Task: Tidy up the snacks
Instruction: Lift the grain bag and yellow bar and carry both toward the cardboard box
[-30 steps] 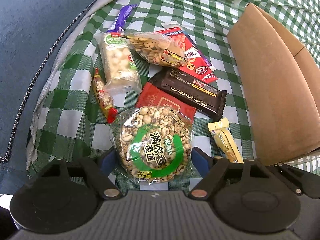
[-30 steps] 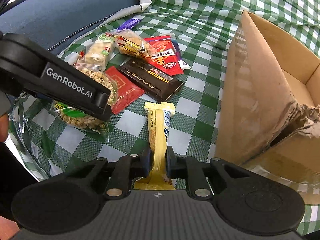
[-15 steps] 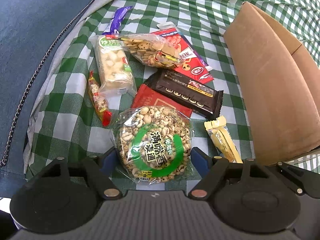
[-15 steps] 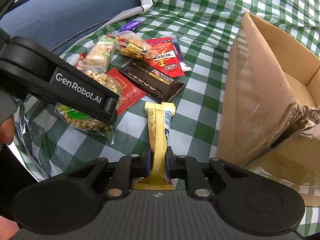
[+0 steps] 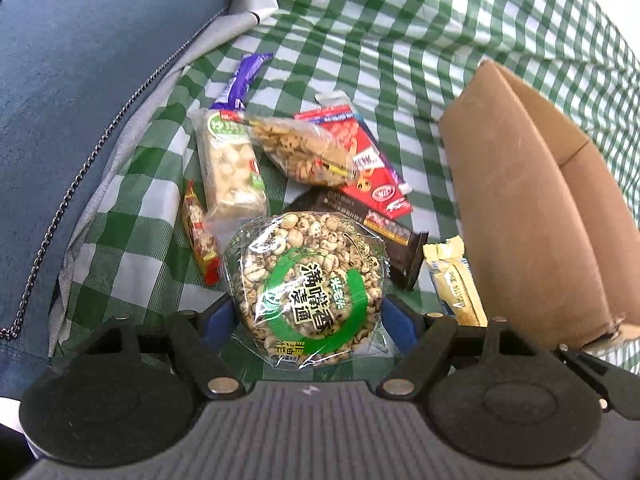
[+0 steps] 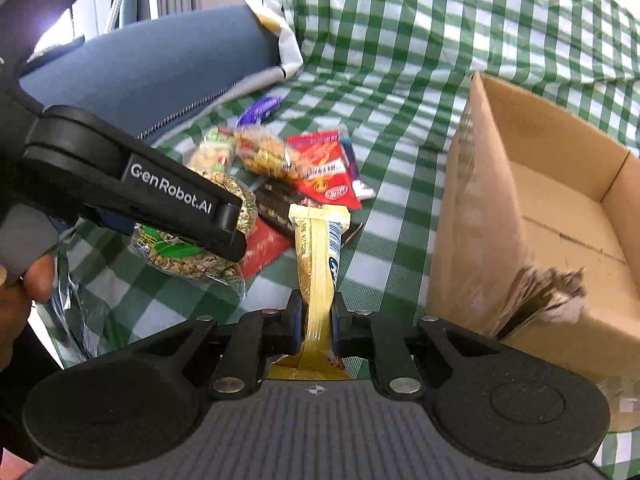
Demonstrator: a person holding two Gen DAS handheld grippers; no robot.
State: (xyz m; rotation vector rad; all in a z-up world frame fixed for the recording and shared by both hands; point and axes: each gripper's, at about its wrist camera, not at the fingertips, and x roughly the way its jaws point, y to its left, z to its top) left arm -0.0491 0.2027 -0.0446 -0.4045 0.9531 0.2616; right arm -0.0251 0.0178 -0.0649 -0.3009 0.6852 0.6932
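Left gripper [image 5: 306,312]: my blue pads sit against both sides of the round puffed-grain cake [image 5: 308,284] in clear wrap with a green ring label; jaws spread about as wide as the cake, holding it. From my right wrist view I see this cake [image 6: 200,256] raised above the green checked cloth [image 6: 400,92], under the black arm marked GenRobot.AI

Right gripper [image 6: 316,328]: jaws narrow, clamped on the lower part of the yellow wrapped bar [image 6: 318,256], which stands up between them, its crimped top leaning toward the pile

Cardboard box [image 6: 560,216]: open, on the cloth to the right of the snacks; near corner torn and frayed. I cannot see anything lying on the visible part of its floor

Items on the cloth, listed from my left wrist view:
- purple wrapper [image 5: 244,78], farthest
- pale nougat-type bar [image 5: 230,168] with green label
- clear bag of small biscuits [image 5: 302,150], lying over the red packet [image 5: 360,160]
- dark brown chocolate bar [image 5: 394,236], partly behind the cake
- thin red-ended nut stick [image 5: 200,236], just left of the cake

Blue cushion [image 5: 80,80] with a zip, along the left edge
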